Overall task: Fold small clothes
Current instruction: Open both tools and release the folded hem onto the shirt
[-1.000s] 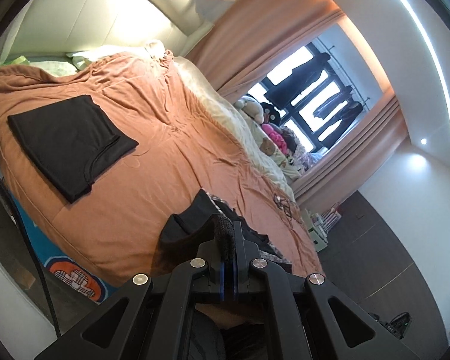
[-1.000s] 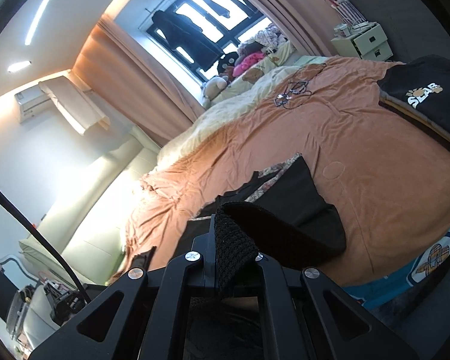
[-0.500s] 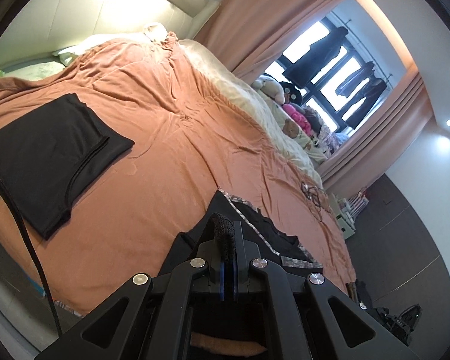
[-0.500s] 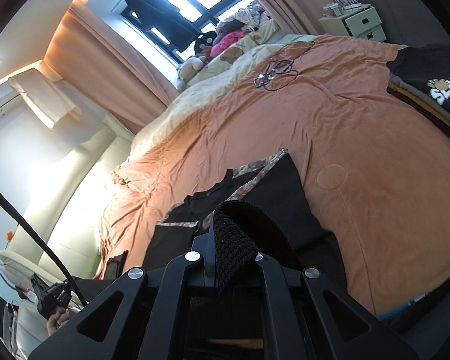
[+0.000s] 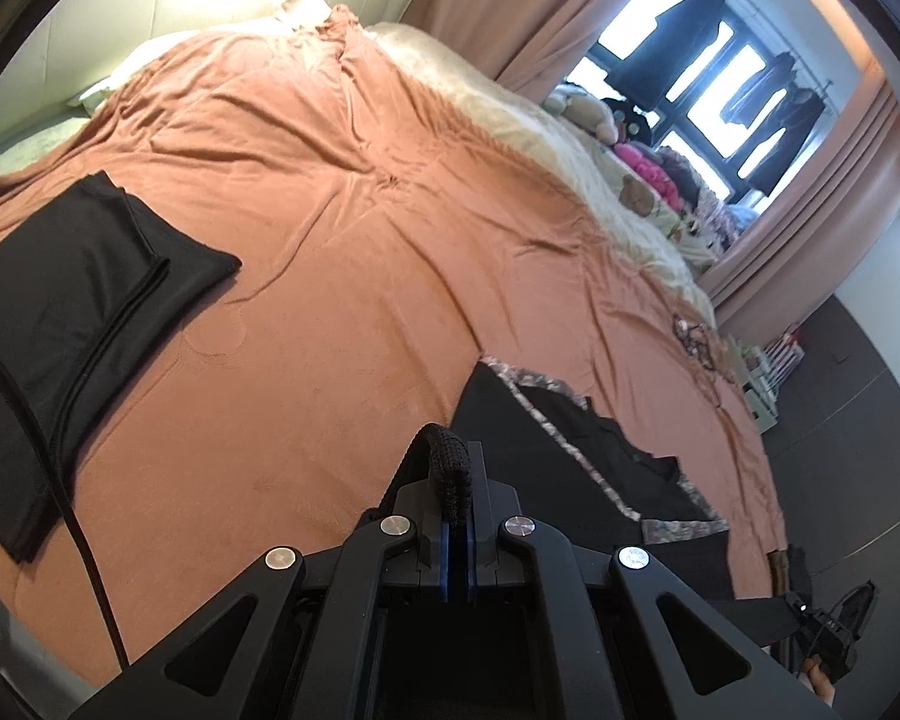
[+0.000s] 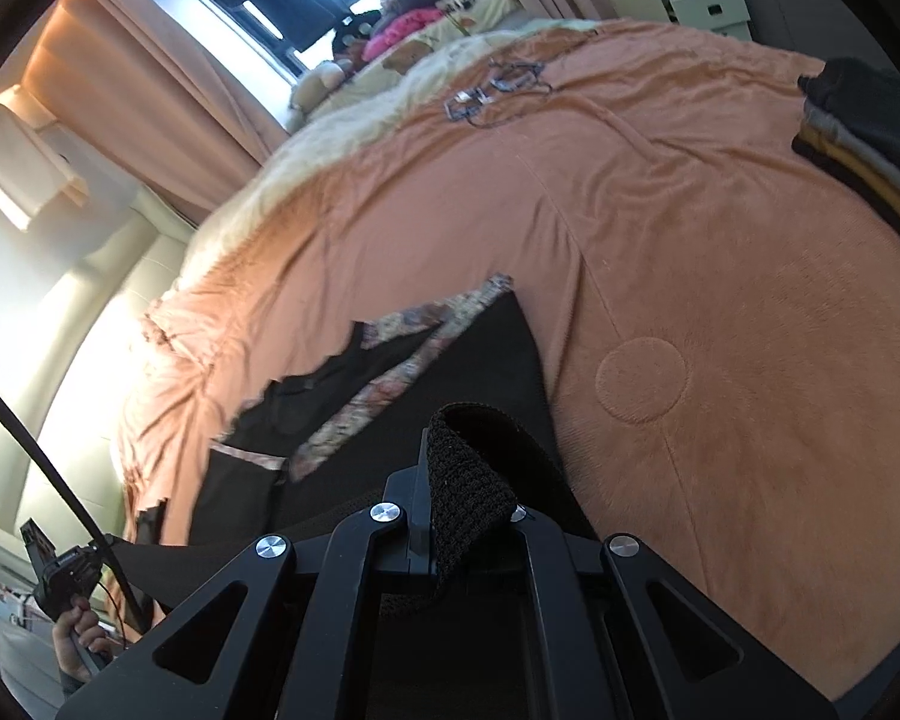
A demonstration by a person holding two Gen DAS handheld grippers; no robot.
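Note:
A black garment with floral trim (image 5: 576,456) lies spread on the orange bed cover (image 5: 354,276), near the bed's front edge. My left gripper (image 5: 453,468) is shut on its knitted black edge. My right gripper (image 6: 468,480) is shut on another part of the same knitted edge; the garment (image 6: 390,396) stretches away from it. A folded black garment (image 5: 72,288) lies flat on the bed at the left in the left wrist view.
A pile of dark clothes (image 6: 858,114) sits at the bed's right edge. Glasses and a cord (image 6: 498,84) lie far across the cover. Stuffed toys (image 5: 594,114) and a window are behind. A white drawer unit (image 6: 690,6) stands past the bed.
Both grippers have moved forward and down over the bed with the garment's edge held. The garment now lies spread flatter on the cover.

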